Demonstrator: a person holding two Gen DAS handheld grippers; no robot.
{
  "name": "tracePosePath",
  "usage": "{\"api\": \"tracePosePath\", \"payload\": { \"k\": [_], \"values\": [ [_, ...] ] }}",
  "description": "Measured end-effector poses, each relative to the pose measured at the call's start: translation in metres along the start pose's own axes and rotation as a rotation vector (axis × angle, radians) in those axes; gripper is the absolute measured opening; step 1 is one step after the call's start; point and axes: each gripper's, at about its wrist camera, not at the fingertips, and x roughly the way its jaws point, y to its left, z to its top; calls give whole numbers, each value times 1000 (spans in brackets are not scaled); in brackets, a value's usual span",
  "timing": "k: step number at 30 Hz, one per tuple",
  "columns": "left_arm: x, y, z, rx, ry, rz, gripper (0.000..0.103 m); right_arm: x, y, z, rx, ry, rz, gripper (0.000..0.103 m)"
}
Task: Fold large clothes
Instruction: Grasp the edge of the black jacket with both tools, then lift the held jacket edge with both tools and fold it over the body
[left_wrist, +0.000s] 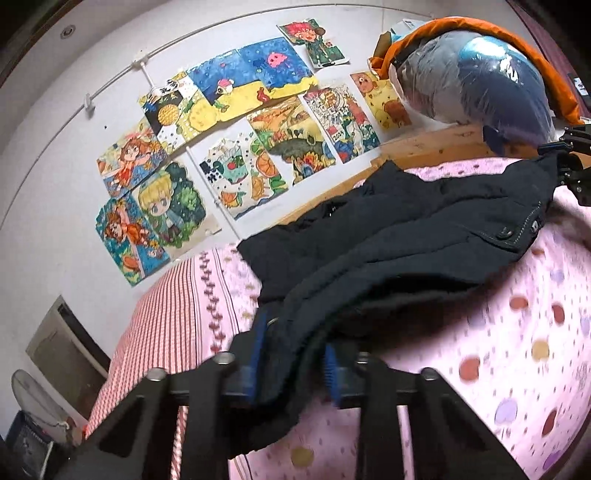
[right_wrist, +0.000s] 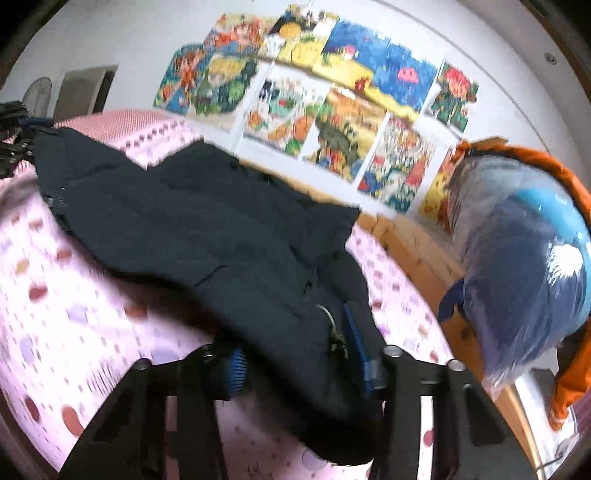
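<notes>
A large dark navy padded jacket (left_wrist: 406, 229) lies across the pink dotted bedsheet (left_wrist: 517, 332). My left gripper (left_wrist: 293, 363) is shut on one edge of the jacket, with the fabric bunched between its blue pads (left_wrist: 258, 347). In the right wrist view the same jacket (right_wrist: 192, 221) spreads to the left. My right gripper (right_wrist: 295, 350) is shut on its other edge beside a metal zipper pull (right_wrist: 332, 325). The right gripper also shows at the far right of the left wrist view (left_wrist: 572, 166), and the left gripper at the far left of the right wrist view (right_wrist: 14, 133).
A plastic-wrapped blue bundle (left_wrist: 472, 77) with an orange cloth over it (right_wrist: 569, 369) sits at the wooden bed frame (left_wrist: 436, 147). Drawings cover the white wall (left_wrist: 236, 122). A red-striped pillow (left_wrist: 162, 325) lies at the bed's end. A fan (left_wrist: 33, 398) stands beyond.
</notes>
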Motion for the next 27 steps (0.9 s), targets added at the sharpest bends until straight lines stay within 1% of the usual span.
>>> {"api": "tracePosePath", "payload": {
  "k": [3,5,6,7,8,10,12,15,19,22,23,25,27],
  "values": [
    [7,12,18,-58,1,-22,15,2,-10,15,37,-25,13,36],
    [10,19,27,-102,-6,-32,13,4,-16,21,74,-37,34,25],
    [10,23,31,-131,-13,-30,12,5,-19,23,91,-43,38,23],
    [10,26,33,-157,-18,-30,11,6,-21,25,107,-51,44,16],
    [9,29,33,-179,-22,-32,10,6,-23,26,131,-65,53,13],
    [4,31,31,-211,-39,-29,9,2,-26,26,182,-104,54,10],
    [-8,34,27,-225,-72,-27,8,0,-26,24,194,-142,47,9],
    [-35,40,24,-248,-118,-22,8,-17,-22,20,182,-229,-1,8],
    [-73,49,31,-251,-169,-6,8,-52,-21,24,191,-303,-30,8],
    [-92,53,39,-235,-205,14,8,-84,-22,34,178,-366,-53,8],
    [-95,56,43,-234,-219,19,8,-95,-20,39,172,-380,-62,8],
    [-94,61,50,-250,-228,20,8,-103,-24,49,155,-406,-73,8],
    [-81,65,57,-256,-231,29,8,-102,-27,62,146,-410,-68,8]
  ]
}}
